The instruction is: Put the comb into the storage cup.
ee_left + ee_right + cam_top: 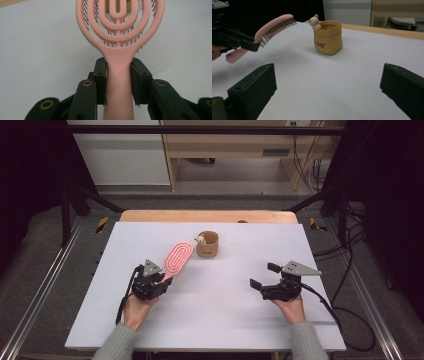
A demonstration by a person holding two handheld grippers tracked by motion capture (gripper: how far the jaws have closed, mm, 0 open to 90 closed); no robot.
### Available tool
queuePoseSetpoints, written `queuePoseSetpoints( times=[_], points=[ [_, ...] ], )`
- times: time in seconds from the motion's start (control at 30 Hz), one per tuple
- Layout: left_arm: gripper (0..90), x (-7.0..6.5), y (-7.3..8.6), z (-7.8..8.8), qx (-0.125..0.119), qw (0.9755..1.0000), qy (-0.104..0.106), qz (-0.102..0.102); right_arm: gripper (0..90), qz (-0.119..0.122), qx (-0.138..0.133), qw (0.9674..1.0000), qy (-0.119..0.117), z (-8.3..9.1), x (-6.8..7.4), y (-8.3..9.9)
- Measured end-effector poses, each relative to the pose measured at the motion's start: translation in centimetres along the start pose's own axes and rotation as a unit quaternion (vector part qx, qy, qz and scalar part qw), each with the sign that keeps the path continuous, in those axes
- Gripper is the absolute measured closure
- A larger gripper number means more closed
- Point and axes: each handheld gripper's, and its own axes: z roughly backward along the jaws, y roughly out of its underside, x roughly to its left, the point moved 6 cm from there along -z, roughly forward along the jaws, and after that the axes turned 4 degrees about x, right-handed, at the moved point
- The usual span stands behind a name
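Your left tongs (118, 82) clamp the smooth pink plastic brush (120, 30) by its handle, bristles down. Right tongs (327, 92) gape empty over the matte white surface (352, 80); a soft tan pouch (328, 37) sits beyond.

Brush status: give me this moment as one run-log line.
left gripper: shut on brush handle, brush off table | right gripper: open, empty | holder: upright, beyond brush tip

A pale grey worktop (215, 310) carries the things; a wooden edge (207, 216) shows along its twelve o'clock side. One tan pouch-shaped pot (207, 245) with a small bear figure (200, 239) at its rim stands directly on it, towards twelve o'clock of centre.
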Motion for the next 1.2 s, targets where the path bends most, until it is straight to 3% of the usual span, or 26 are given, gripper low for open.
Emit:
queuePoseSetpoints(
  times=[0.57,1.2],
  points=[
    [68.9,-2.3,-0.6,-0.1,-0.014,0.9998,0.004,-0.016,1.6,-0.012,0.003,0.9999,-0.008,-1.1,1.4,-0.5],
    [68.9,-3.8,-1.2,0.2,-0.028,0.9992,0.010,-0.025,1.6,-0.012,0.004,0.9998,-0.015,-2.2,2.7,-1.2]
  ],
)
